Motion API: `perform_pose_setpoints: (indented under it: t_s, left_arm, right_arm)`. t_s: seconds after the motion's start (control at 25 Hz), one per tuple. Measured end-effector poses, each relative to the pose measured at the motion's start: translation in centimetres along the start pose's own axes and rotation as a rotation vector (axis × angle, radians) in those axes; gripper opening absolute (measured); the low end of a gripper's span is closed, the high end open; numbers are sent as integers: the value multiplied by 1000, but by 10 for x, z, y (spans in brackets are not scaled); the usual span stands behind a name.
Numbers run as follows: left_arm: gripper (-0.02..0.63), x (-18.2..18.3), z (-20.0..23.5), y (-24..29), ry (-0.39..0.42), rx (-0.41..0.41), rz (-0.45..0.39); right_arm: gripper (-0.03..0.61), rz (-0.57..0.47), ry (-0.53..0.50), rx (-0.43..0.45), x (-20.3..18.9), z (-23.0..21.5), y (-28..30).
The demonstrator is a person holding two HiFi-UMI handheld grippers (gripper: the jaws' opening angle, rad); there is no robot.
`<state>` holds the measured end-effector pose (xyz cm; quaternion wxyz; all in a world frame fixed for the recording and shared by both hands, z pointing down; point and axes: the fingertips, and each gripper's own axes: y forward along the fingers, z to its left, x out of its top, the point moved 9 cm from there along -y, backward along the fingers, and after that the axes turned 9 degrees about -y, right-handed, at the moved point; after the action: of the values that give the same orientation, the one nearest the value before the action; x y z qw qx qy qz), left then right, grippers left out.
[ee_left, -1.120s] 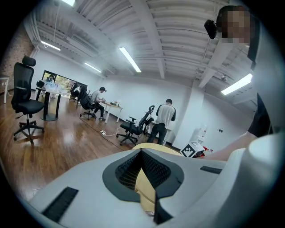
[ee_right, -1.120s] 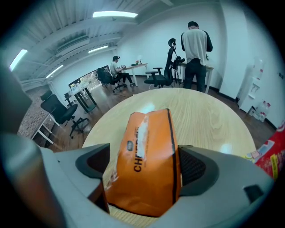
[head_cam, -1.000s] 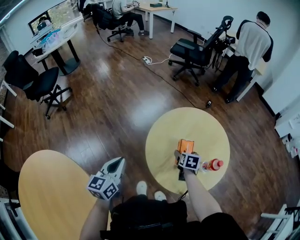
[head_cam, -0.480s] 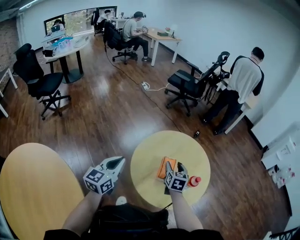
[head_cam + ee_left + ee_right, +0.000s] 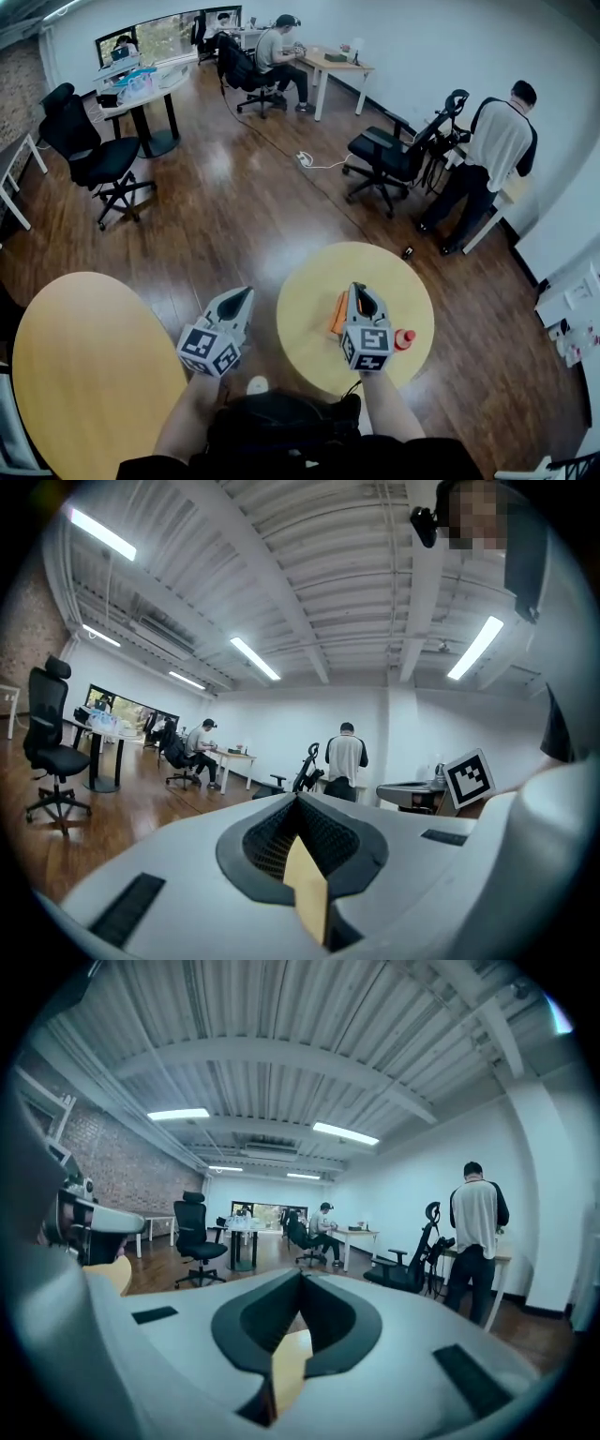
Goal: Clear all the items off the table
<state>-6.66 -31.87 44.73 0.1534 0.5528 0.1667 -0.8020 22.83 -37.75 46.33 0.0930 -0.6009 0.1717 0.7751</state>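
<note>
A small round yellow table (image 5: pixel 394 281) stands in front of me. On it lie an orange box (image 5: pixel 338 313) and a red-topped bottle (image 5: pixel 404 338), both partly hidden by my right gripper (image 5: pixel 360 291). That gripper hangs above the table, pointing roughly level; its jaws have just been closing and now meet with nothing between them (image 5: pixel 300 1279). My left gripper (image 5: pixel 242 295) is held over the floor to the left of the table. Its jaws also meet with nothing in them (image 5: pixel 300 803).
A larger round yellow table (image 5: pixel 84 366) lies at the lower left. Office chairs (image 5: pixel 98 159) (image 5: pixel 394 155), a standing person (image 5: pixel 492 150) by a desk, seated people at the far desks and a floor cable (image 5: pixel 309 161) are farther off. Wood floor surrounds the small table.
My right gripper has lifted off the table beside the orange box, and its jaws have closed on nothing. The left gripper has risen a little. Box and bottle stay on the table.
</note>
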Motion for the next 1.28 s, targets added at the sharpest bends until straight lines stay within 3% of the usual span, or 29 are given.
perform_pose_setpoints:
  t_s: [0.24,0.52,0.96,1.28]
  left_arm:
    - [-8,4,12,-17,-36,52,-14]
    - [-8,15,27,-30,-32,128,-103]
    - [-8,21,43,-28,-48,120,-112]
    - [-8,26,60,-36,-22,177,-131]
  right_arm:
    - [2,-47,30,-4,22,6,-7]
    - [2,-80,50,32,28,14,1]
    - [2,-104,130,8,31,10,9]
    - [2,-86,149,35,27,15,23]
